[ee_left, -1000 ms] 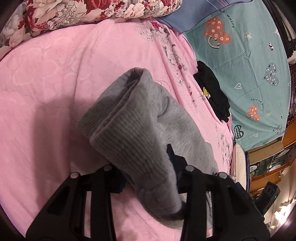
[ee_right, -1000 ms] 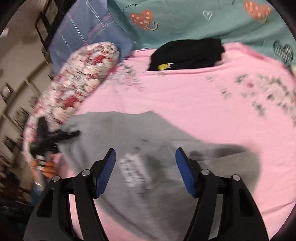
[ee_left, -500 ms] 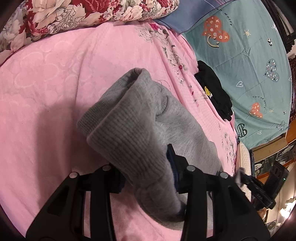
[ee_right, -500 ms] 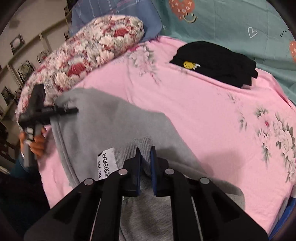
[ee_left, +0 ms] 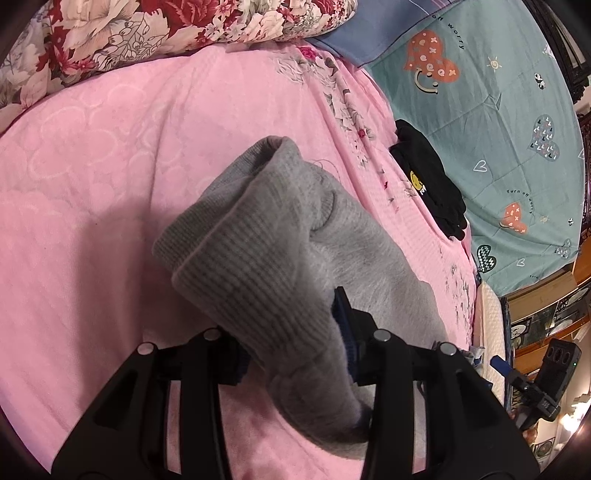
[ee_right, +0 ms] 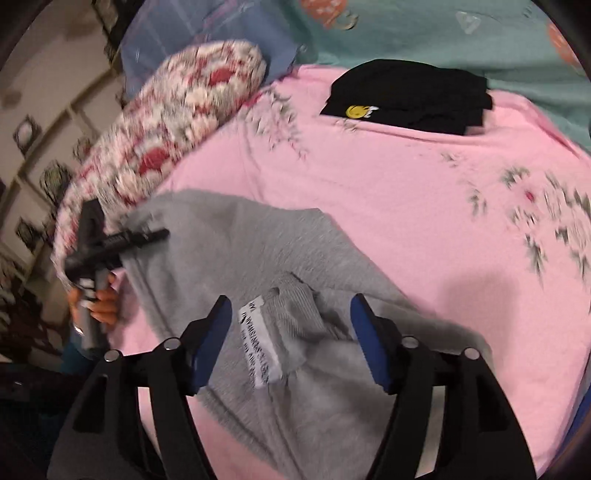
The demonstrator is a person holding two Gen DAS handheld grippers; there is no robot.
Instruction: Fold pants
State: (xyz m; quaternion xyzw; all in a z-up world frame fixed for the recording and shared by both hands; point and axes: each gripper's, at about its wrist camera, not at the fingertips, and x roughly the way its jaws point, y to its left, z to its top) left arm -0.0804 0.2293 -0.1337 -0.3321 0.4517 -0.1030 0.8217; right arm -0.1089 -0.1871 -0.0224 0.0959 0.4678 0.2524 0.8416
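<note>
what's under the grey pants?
The grey pants lie on the pink blanket, which shows all around them. The left gripper grips their ribbed hem; the right gripper is open above the label. Anything beneath the cloth is hidden.

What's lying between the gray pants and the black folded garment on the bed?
Only bare pink blanket with a floral print separates the gray pants from the black garment; the right wrist view shows it best.

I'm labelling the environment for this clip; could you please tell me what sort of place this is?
Most likely a home bedroom: the work surface is a bed with a pink floral-printed blanket, a red-and-white floral pillow lies at its head, and a teal sheet printed with hearts lies alongside.
</note>
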